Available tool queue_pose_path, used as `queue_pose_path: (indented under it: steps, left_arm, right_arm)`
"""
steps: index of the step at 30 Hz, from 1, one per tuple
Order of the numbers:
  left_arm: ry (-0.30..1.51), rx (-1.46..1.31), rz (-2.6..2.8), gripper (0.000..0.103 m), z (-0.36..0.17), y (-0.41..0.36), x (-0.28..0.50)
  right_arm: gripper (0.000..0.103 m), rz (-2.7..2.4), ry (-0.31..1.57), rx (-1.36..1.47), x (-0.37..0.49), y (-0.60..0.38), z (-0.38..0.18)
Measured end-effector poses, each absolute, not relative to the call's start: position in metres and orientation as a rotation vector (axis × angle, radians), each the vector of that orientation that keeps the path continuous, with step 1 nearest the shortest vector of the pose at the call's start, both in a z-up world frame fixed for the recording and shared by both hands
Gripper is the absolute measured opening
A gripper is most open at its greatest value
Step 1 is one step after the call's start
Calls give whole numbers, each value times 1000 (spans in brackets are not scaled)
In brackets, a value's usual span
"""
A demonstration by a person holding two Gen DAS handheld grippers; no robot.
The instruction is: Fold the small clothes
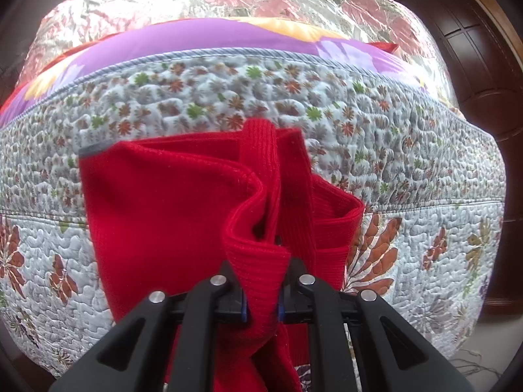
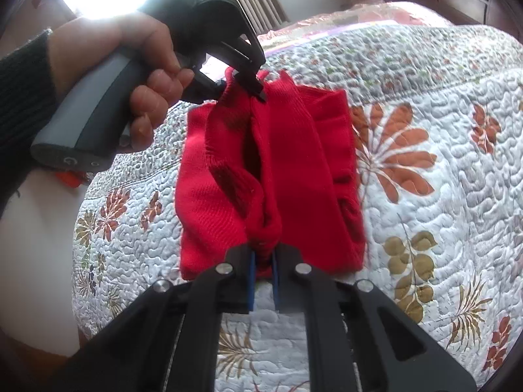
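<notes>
A person is holding one red knitted garment (image 2: 271, 176) above a bed, pinching it between two hand-held grippers. The left hand-held gripper (image 1: 261, 297) is clenching a ribbed fold of the red knit between its two blue-padded fingers (image 1: 243, 310), the cloth bunching up and spilling over the black jaws. The right hand-held gripper (image 2: 264, 277) is gripping another gathered edge of the same garment between its own blue pads (image 2: 251, 281). In the right wrist view, one bare hand (image 2: 130, 62) with a dark ribbed sleeve (image 2: 23, 98) is wrapping around the grey handle of the left tool, whose tip is biting into the far edge of the cloth. The garment is hanging partly bunched, its lower part resting on one quilted bedspread (image 2: 425, 170) printed with orange and olive leaves. A purple and yellow blanket (image 1: 228, 39) is lying farther back on the bed, beside a dark wooden door (image 1: 474, 49). No brand or writing can be read.
</notes>
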State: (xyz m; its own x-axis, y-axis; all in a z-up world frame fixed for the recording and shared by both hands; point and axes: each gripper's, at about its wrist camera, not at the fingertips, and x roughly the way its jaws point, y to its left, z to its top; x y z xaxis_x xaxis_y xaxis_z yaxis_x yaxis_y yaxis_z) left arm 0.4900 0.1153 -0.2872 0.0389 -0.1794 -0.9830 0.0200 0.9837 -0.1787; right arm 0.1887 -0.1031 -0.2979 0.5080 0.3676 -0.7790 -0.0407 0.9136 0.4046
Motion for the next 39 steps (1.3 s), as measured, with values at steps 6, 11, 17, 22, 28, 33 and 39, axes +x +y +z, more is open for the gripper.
queue_pose_path:
  steps: [6,11,17,22,28,33,39]
  left_arm:
    - [1491,-107,-110,11,-286,107,484]
    - [1474,-97,-94,12,-283,96,476]
    - [1482,-90,-66,11,-293,91,476]
    - [1484,-78,-49,11,-298,86,478]
    - [1478,-90,-35,12,-301,82,479]
    - [1449,-131,-50,30,-301,82,478]
    - [1421,-138,-90,46,-297,74,481]
  right_arm:
    - [6,263,1025,407,186,-118,-305]
    - [6,271,1025,426,182,-128,-307]
    - [6,274,1047,486,183,-140,-318]
    - [6,287,1078,607,187,-158,-338]
    - [6,291,1104,621,186,-163,-352]
    - [6,297,1125,626,186,-165,-362]
    - [9,305,1160,643,188,-169,-377]
